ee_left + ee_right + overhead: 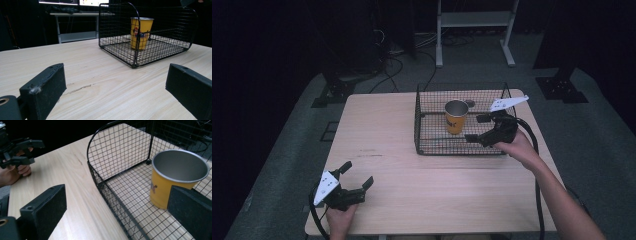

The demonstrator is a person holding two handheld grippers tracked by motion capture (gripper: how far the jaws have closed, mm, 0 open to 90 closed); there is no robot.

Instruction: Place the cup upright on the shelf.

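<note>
Altogether one yellow cup (456, 117); one wire basket (422, 120); apparently two gaping tongs.

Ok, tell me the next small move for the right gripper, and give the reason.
Probably ease the right gripper forward and down so its open jaws come either side of the yellow cup. The cup stands upright in the wire basket, nothing holds it, and in the right gripper view it sits just ahead of the jaws. The left gripper rests open, far off near the table's front edge.
</note>
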